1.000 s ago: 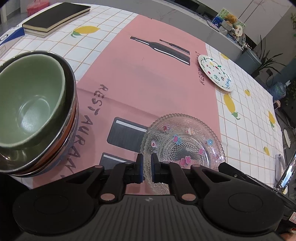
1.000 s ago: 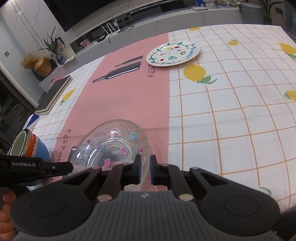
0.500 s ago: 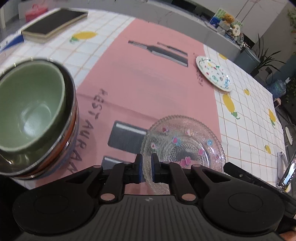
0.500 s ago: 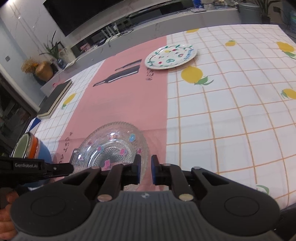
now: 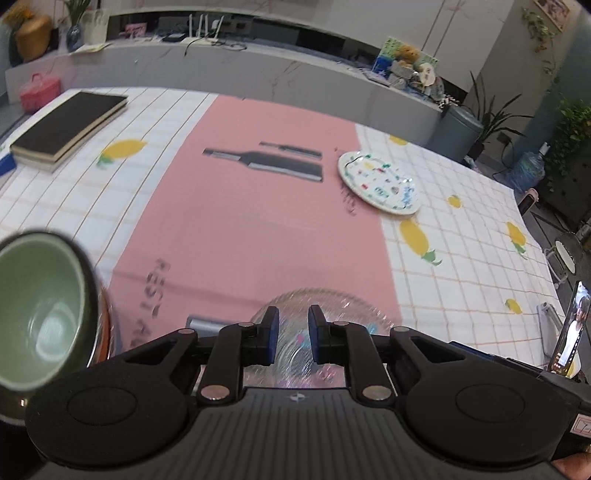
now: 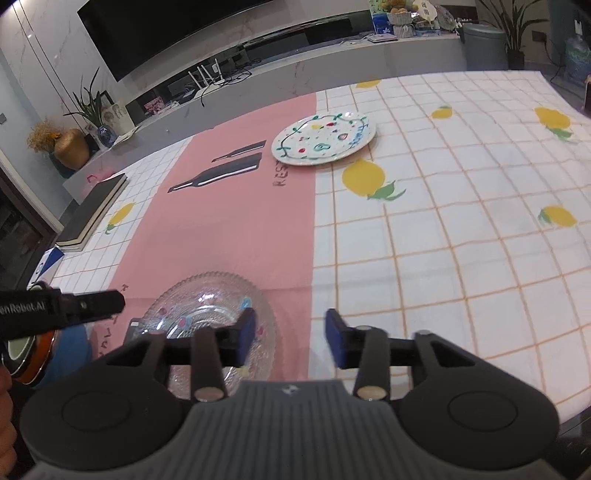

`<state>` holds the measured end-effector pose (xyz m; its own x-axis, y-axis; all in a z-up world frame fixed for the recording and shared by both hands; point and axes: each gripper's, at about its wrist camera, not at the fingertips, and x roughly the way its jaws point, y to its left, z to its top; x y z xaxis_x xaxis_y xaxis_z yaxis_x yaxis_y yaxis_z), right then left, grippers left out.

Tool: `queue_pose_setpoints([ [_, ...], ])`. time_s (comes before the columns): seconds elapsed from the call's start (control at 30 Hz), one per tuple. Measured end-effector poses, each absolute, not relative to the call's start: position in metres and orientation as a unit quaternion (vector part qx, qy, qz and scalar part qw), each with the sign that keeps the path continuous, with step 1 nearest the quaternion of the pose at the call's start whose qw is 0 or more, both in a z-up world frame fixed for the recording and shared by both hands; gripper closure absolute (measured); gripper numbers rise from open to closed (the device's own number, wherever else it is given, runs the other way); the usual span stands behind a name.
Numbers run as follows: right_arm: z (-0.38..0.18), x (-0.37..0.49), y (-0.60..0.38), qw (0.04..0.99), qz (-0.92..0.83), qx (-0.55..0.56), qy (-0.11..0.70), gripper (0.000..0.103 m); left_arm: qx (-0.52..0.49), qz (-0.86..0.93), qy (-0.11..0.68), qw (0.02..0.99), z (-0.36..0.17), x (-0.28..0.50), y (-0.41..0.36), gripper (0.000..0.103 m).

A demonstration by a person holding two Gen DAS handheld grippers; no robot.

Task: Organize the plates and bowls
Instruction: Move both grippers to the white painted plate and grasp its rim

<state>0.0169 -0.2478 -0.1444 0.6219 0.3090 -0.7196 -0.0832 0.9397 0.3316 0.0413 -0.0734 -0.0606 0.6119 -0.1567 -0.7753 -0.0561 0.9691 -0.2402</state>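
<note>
The surface (image 6: 443,236) is covered by a white cloth with an orange grid and yellow lemon prints; a pink printed strip (image 5: 258,221) bearing dark bottle and knife shapes runs down its middle.

A clear pressed-glass plate with small coloured flower marks (image 6: 207,299) lies at the near end of the pink strip. A white round plate painted with coloured doodles (image 6: 323,140) lies at the far side, straddling the edge of the strip, well apart from the glass plate. A stack of bowls with a pale green bowl on top (image 5: 37,314) stands at the near left edge. A black-covered book (image 5: 70,125) lies at the far left corner.

The left tool (image 5: 291,332) hangs above the glass plate's near rim, its jaws opening, with nothing pressed between them. The right tool (image 6: 290,336) stands at the plate's right rim, its jaws opening and wide apart, with one pad over the rim and the other over the cloth.

Beyond the surface runs a long grey marble-look counter (image 6: 295,70) under a large dark screen (image 6: 177,33). Potted plants, a gold vase (image 6: 72,147) and a grey bin (image 5: 456,133) are also in the room.
</note>
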Motion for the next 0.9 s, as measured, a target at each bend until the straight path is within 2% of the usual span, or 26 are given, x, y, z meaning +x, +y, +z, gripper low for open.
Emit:
queue_pose_setpoints([
  [0.07, -0.139, 0.021, -0.25, 0.896, 0.107, 0.126, 0.412, 0.056, -0.115, -0.03, 0.436, 0.892, -0.056, 0.048, -0.078, 0.085],
  [0.17, -0.131, 0.03, -0.256, 0.909, 0.084, 0.113, 0.392, 0.045, -0.107, -0.032, 0.431, 0.895, -0.05, 0.059, -0.086, 0.085],
  [0.4, -0.123, 0.067, -0.272, 0.925, 0.05, 0.116, 0.359, 0.045, -0.101, -0.034, 0.431, 0.896, -0.045, 0.092, -0.097, 0.084],
  [0.5, -0.125, 0.085, -0.276, 0.929, 0.043, 0.124, 0.347, 0.045, -0.109, -0.038, 0.434, 0.894, -0.046, 0.109, -0.1, 0.075],
  [0.57, -0.128, 0.098, -0.279, 0.929, 0.043, 0.131, 0.344, 0.045, -0.115, -0.037, 0.433, 0.893, -0.048, 0.12, -0.101, 0.062],
  [0.63, -0.132, 0.111, -0.282, 0.93, 0.039, 0.139, 0.338, 0.045, -0.121, -0.034, 0.429, 0.895, -0.051, 0.13, -0.103, 0.054],
  [0.9, -0.15, 0.175, -0.304, 0.92, 0.024, 0.174, 0.351, 0.046, -0.126, -0.039, 0.417, 0.899, -0.062, 0.175, -0.116, 0.054],
])
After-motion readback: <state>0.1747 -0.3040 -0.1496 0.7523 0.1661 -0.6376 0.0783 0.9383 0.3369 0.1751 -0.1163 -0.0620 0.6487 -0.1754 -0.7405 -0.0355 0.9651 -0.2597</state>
